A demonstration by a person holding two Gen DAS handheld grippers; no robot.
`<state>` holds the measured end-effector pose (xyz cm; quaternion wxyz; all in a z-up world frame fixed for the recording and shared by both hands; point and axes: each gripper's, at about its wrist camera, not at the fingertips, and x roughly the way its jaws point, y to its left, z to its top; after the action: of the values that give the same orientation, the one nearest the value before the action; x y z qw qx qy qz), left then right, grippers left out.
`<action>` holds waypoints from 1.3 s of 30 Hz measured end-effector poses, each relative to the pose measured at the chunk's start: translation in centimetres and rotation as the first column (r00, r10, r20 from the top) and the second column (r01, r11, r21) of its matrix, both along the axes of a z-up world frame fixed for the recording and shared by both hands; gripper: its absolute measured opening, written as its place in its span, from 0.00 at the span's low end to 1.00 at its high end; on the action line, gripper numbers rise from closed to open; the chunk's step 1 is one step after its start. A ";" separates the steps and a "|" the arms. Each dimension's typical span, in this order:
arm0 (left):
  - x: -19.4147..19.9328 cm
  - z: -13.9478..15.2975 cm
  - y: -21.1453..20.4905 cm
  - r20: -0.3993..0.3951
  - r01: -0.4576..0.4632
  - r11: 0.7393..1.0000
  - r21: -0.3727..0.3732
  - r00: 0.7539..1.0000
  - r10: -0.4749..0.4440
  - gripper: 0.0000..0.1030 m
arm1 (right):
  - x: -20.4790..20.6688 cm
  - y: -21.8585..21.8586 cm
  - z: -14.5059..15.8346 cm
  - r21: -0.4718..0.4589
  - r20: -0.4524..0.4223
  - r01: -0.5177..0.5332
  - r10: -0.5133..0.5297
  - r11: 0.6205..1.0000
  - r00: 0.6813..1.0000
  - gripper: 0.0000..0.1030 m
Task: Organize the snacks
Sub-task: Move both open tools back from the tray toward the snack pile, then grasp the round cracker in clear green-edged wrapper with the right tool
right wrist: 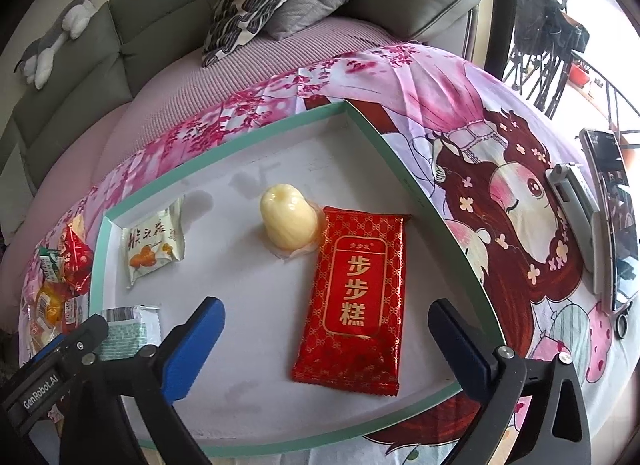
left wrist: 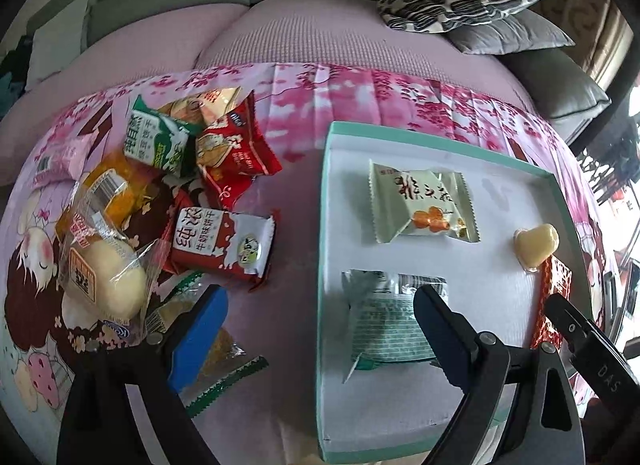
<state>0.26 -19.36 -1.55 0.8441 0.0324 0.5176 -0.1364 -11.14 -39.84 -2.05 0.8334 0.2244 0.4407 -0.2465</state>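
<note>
between the fingers of the left gripper (left wrist: 320,329) lies bare cloth and the near-left wall of the tray (left wrist: 322,249); the jaws stand wide apart and hold nothing. beyond the left finger sits the snack pile (left wrist: 168,193), outside the tray. the red-and-white biscuit packet (left wrist: 222,243), nearest that finger, is judged light and crinkly with slippery film; take it across its short width, not by the sealed ends. the bun in clear wrap (left wrist: 106,277) looks soft and crushable.

between the fingers of the right gripper (right wrist: 326,339), the red packet (right wrist: 354,299) lies flat in the tray, untouched; the jaws are spread clear of it. beyond its far-left corner stands the pale jelly cup (right wrist: 286,221), probably smooth and liable to roll.
</note>
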 end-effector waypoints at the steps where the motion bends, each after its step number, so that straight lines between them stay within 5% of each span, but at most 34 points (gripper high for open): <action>1: 0.1 0.0 0.2 -0.002 -0.005 1.000 -0.001 1.000 0.005 0.91 | 0.0 0.1 0.1 -0.002 0.005 -0.001 0.001 1.000 1.000 1.00; 8: 0.2 0.2 1.3 -0.045 -0.029 1.000 0.008 0.999 0.029 0.91 | 0.2 0.6 0.6 -0.010 0.017 -0.015 0.015 1.000 1.000 1.00; 19: -0.4 1.7 4.2 0.003 -0.049 0.992 0.114 0.999 0.049 0.91 | 2.4 5.5 1.8 -0.012 0.068 -0.161 0.161 0.987 0.985 1.00; 26: -0.2 2.7 8.5 0.009 -0.128 0.986 0.108 0.992 0.128 0.91 | 3.5 8.5 2.0 0.000 0.079 -0.225 0.225 0.974 0.971 1.00; 39: 1.8 2.9 18.1 -0.037 -0.371 0.928 0.038 0.928 0.372 0.91 | 5.0 13.3 1.8 0.001 0.065 -0.326 0.325 0.945 0.943 1.00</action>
<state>2.08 -1.28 1.31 0.8426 -0.0561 0.5346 0.0330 -6.13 -26.57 -0.24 0.8751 0.1611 0.4462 -0.0956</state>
